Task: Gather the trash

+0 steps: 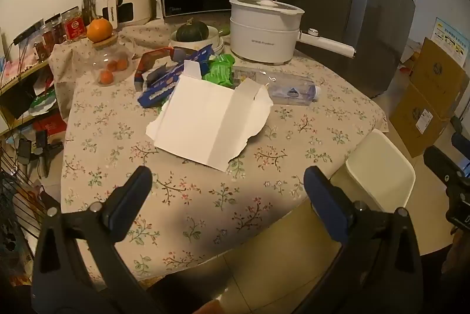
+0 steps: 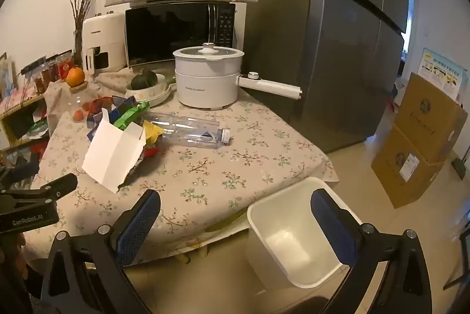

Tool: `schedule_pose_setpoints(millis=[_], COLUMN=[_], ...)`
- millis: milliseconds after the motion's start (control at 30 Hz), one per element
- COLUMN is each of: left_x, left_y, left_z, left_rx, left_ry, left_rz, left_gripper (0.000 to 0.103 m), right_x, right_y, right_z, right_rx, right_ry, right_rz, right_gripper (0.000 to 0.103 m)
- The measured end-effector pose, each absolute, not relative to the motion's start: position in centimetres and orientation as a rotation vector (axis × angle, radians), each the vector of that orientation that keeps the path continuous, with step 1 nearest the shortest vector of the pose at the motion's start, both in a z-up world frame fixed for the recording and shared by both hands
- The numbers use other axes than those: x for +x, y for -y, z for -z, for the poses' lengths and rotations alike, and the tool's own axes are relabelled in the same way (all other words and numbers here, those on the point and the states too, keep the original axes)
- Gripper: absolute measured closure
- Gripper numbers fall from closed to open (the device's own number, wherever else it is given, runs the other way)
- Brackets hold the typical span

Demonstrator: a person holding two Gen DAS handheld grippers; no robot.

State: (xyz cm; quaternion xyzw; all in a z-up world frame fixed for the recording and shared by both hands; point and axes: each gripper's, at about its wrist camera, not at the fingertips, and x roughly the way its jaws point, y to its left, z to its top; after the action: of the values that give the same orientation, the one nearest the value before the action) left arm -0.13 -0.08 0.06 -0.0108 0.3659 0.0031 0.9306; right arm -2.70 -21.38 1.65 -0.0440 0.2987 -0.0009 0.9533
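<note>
- Trash pile sits mid-table: torn white cardboard nearest the cams, blue wrappers + green wrappers behind it, and an empty plastic bottle lying on its side.
- Bottle's long axis runs roughly left-right across the table, cap end to the right.
- Left gripper faces the cardboard straight on, looks like the nearer one imo. Jaws spread wide, nothing in them.
- Right gripper also gaping, empty. It hangs over the table edge, w/ the white bin on the floor just below-right of it.
- So: pile ahead and left, bin down right.
- Table has a floral cloth.
- Behind: white pot, microwave, fridge. Cardboard boxes on the floor, right.
</note>
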Motion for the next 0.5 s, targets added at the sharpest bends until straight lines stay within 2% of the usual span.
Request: schedule_pose_setpoints(millis=[500], left_x=[-0.08], left_y=[-0.28], left_z=[0.42], left_rx=[-0.037], left_ry=[-0.76], left_rz=[-0.005], left_gripper=[0.001], right_x=[-2.39], right_y=[21.45], right_z=[-1.07], right_rx=[-0.065], right_ry=[-0.628], right_rz=[-0.001], right_gripper=[0.0])
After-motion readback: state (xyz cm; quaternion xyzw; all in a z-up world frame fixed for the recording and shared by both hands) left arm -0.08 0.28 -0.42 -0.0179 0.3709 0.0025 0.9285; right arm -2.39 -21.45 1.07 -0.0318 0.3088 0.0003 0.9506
